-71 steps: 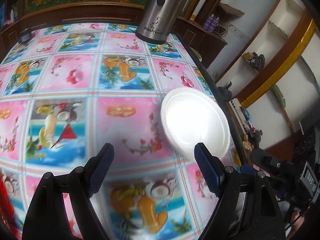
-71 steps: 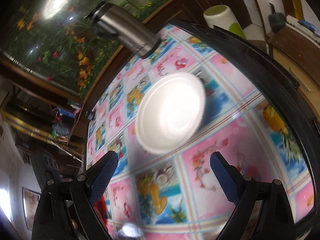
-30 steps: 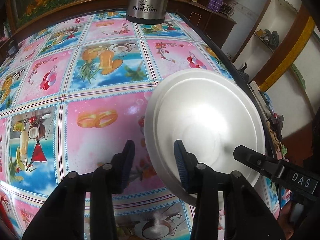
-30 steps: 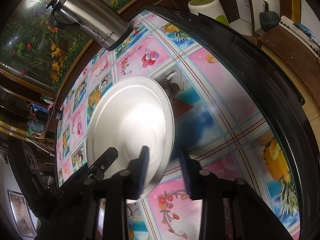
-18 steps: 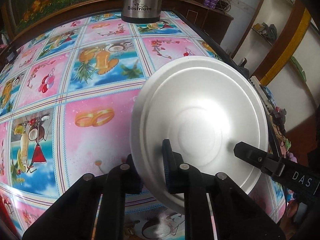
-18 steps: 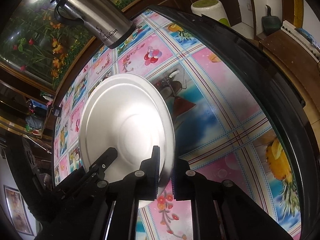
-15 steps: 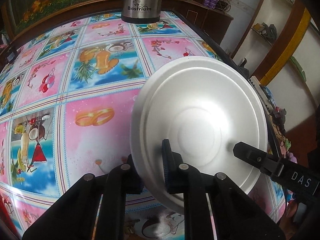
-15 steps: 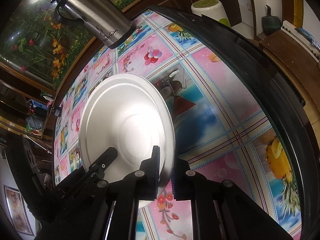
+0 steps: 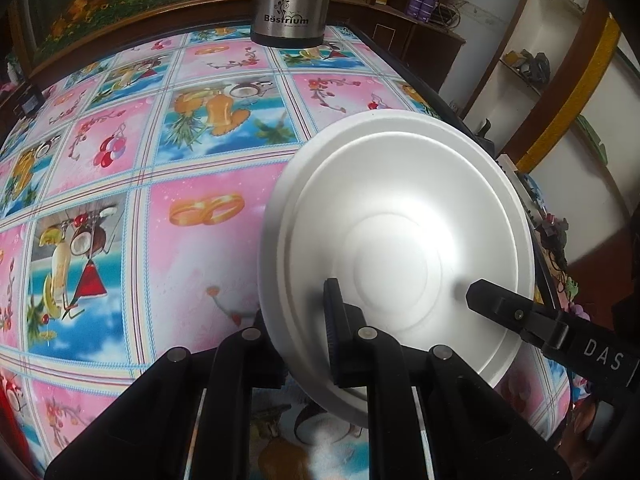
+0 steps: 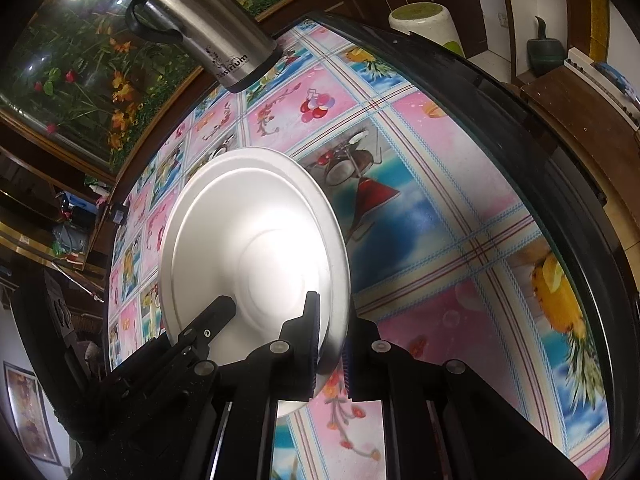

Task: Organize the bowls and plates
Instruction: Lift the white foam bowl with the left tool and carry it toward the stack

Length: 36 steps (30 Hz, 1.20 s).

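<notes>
A white foam plate (image 9: 400, 216) is held tilted above the table, near its right edge. My left gripper (image 9: 304, 332) is shut on the plate's near rim on one side. My right gripper (image 10: 332, 340) is shut on the plate's rim (image 10: 256, 248) on the other side. The right gripper's finger (image 9: 516, 316) shows at the right in the left wrist view. The left gripper's finger (image 10: 208, 320) shows at the left in the right wrist view. One finger of each gripper lies over the plate's face; the other is hidden behind it.
The table (image 9: 120, 160) has a pink and blue picture cloth. A steel flask (image 9: 290, 0) stands at its far edge, also in the right wrist view (image 10: 204, 28). The table's dark rim (image 10: 560, 184) runs close on the right. Shelves (image 9: 532, 64) stand beyond.
Both grippers closed in on the plate and shut on its opposite rims. The plate has risen off the cloth and now tilts up a little more than half a second ago.
</notes>
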Tool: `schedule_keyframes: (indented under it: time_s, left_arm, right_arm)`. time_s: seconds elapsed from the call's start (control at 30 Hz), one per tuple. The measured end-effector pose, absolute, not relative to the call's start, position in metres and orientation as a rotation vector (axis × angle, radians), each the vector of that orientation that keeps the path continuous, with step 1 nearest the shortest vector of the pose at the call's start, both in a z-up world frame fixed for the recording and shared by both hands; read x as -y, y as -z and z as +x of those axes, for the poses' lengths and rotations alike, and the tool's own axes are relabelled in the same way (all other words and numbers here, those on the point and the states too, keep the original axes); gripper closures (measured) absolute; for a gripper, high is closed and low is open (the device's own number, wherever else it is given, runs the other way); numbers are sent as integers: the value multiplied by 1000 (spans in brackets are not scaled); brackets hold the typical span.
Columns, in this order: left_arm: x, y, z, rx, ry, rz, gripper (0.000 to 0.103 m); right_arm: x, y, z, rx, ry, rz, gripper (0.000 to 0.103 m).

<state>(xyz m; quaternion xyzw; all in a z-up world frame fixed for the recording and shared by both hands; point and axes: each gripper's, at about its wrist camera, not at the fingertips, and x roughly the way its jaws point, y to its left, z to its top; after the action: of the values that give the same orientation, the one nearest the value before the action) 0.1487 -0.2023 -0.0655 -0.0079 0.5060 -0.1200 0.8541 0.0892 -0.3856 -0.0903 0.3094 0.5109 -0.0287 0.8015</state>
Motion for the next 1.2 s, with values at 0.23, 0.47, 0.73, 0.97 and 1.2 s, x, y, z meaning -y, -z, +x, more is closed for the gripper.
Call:
schedule_keyframes:
  time_s: [0.23,0.47,0.73,0.97,1.2]
  left_arm:
    - [192,64,134,-1054,251,-30,91]
    - [176,58,113,-1007,245,-40,91]
    - [132,50,83,-909,175,-72,91]
    - [88,43,68,-864,102,-102,91]
    - [60,42,47,-857,72,-127,91]
  right_arm:
    - [371,84,76,-1080,60,640,93]
    - [352,73,61,-1038,53,603,94]
    - [307,63,52,-961,8,541,94]
    - [259,55,55,-930,-60,473,95]
    - [226,50,42,-936,-101,436,95]
